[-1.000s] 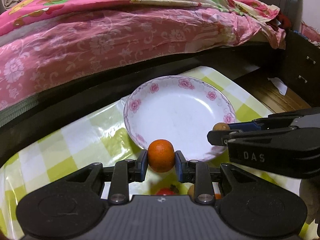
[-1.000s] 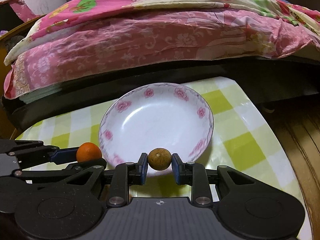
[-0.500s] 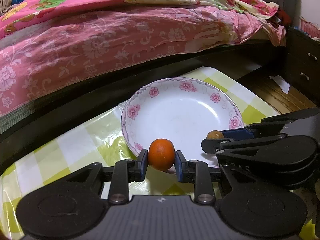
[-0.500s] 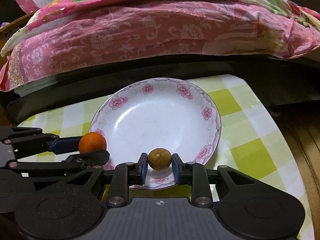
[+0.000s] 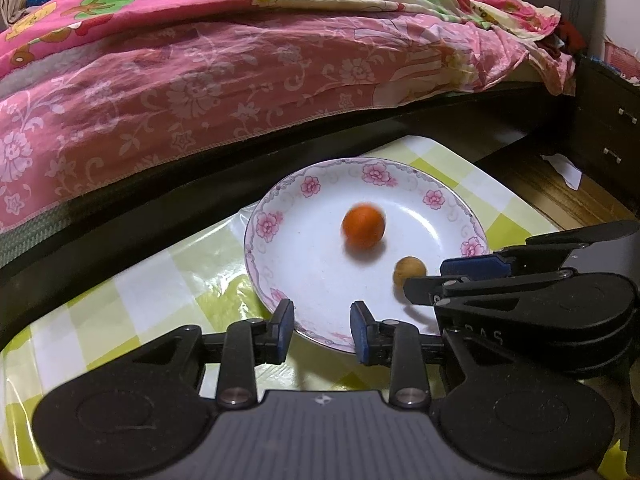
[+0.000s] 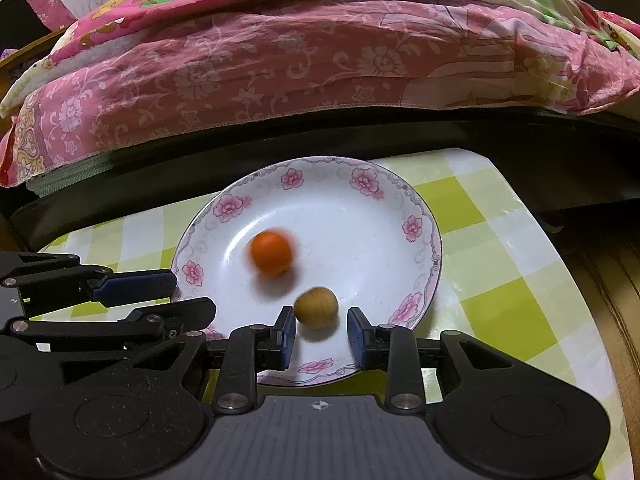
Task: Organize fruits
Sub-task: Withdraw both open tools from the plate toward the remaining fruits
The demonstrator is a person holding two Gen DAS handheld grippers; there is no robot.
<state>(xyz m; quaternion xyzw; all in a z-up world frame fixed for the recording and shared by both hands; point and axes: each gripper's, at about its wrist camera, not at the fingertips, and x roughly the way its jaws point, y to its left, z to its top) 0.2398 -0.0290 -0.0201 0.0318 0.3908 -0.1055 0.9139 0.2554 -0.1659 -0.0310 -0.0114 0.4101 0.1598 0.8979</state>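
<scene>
A white plate with pink flowers (image 5: pixel 304 196) (image 6: pixel 420 204) sits on the green-checked table. An orange fruit (image 5: pixel 363 227) (image 6: pixel 272 253), blurred, lies in the plate's middle. A small brown fruit (image 5: pixel 409 270) (image 6: pixel 316 306) lies in the plate near its front rim. My left gripper (image 5: pixel 322 330) is open and empty over the plate's near rim. It also shows at the left of the right wrist view (image 6: pixel 156 292). My right gripper (image 6: pixel 320 338) is open, its jaws either side of the brown fruit, just behind it. It also shows at the right of the left wrist view (image 5: pixel 448 280).
The table wears a green and white checked cloth (image 6: pixel 500 248) with its right edge close to the plate. A bed with pink floral covers (image 5: pixel 200 80) and a dark frame runs along the far side. A dark cabinet (image 5: pixel 604 136) and wooden floor (image 5: pixel 536 184) lie to the right.
Both grippers have opened over the plate. The orange fruit left the left gripper and is moving into the plate's middle. The brown fruit dropped out of the right gripper.
</scene>
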